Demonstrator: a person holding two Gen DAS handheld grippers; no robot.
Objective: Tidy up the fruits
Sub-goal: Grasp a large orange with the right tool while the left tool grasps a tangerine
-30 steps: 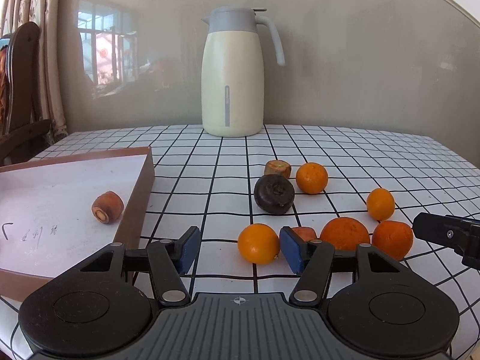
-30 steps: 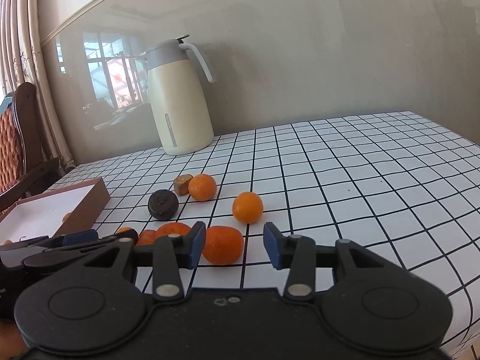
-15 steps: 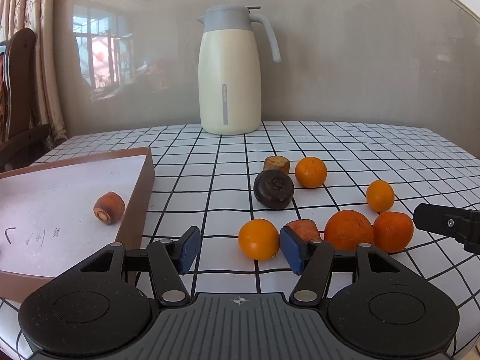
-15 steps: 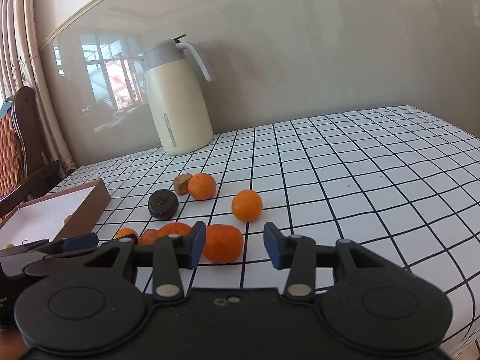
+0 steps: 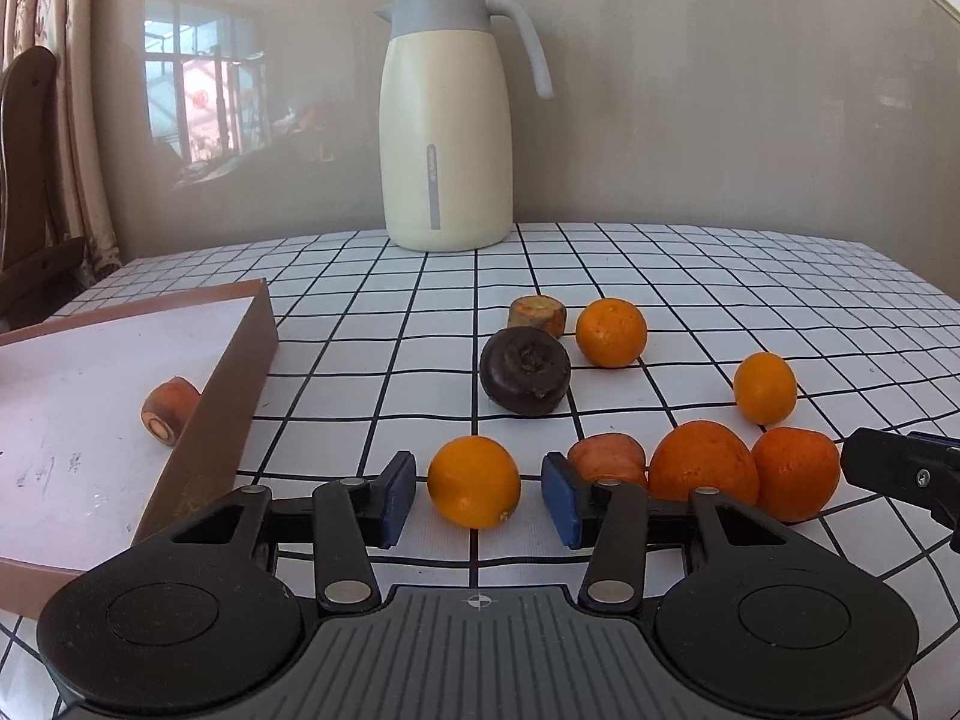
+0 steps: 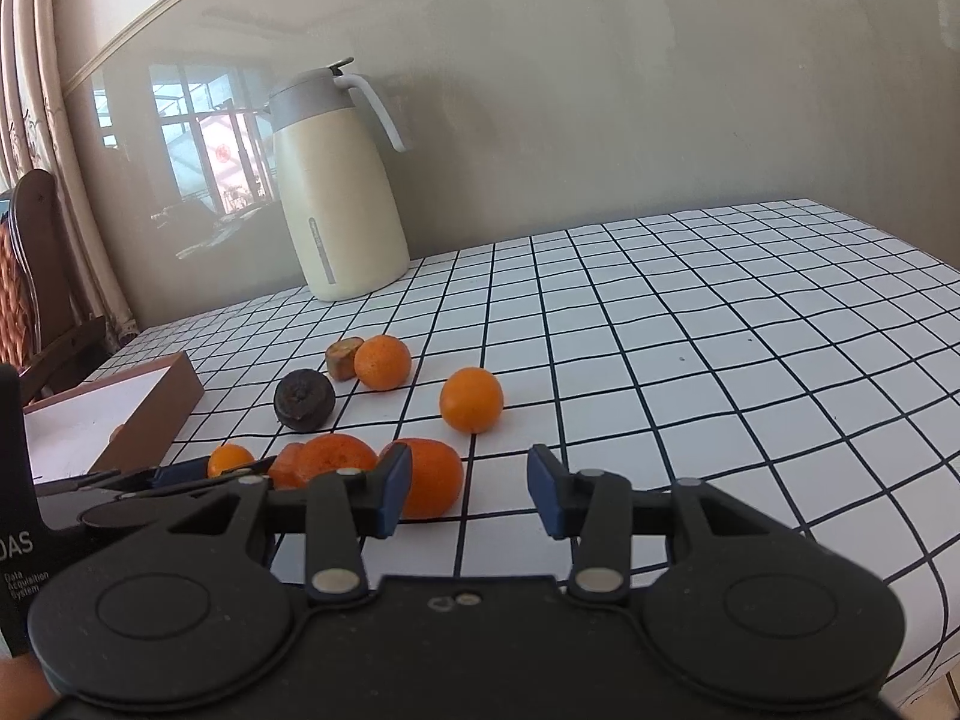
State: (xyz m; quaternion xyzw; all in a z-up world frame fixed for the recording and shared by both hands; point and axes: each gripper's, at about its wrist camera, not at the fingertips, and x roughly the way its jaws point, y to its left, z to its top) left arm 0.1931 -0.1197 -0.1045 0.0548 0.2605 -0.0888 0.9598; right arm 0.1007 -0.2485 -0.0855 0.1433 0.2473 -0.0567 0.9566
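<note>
Left gripper (image 5: 478,495): jaws closing around the near orange (image 5: 473,481); a sliver of gap shows at each blue pad, so no squeeze yet.
Right gripper (image 6: 470,491): jaws spread with nothing between them, hovering just right of the same fruit cluster.
Step in hand: probably the grasp of one fruit bound for the box (image 5: 237,384).
Next move: likely finish the pinch, lift clear, then carry left over the box wall; round fruit may roll if nudged.
Other fruits: carrot piece (image 5: 607,458) and two larger oranges (image 5: 702,463) just right of the near orange; dark fruit (image 5: 525,370) behind it.
In box: one carrot stub (image 5: 170,408).
Surface: white cloth with a black grid (image 5: 690,276).
Room: cream jug (image 5: 447,126) far behind the near orange, against a grey wall.
</note>
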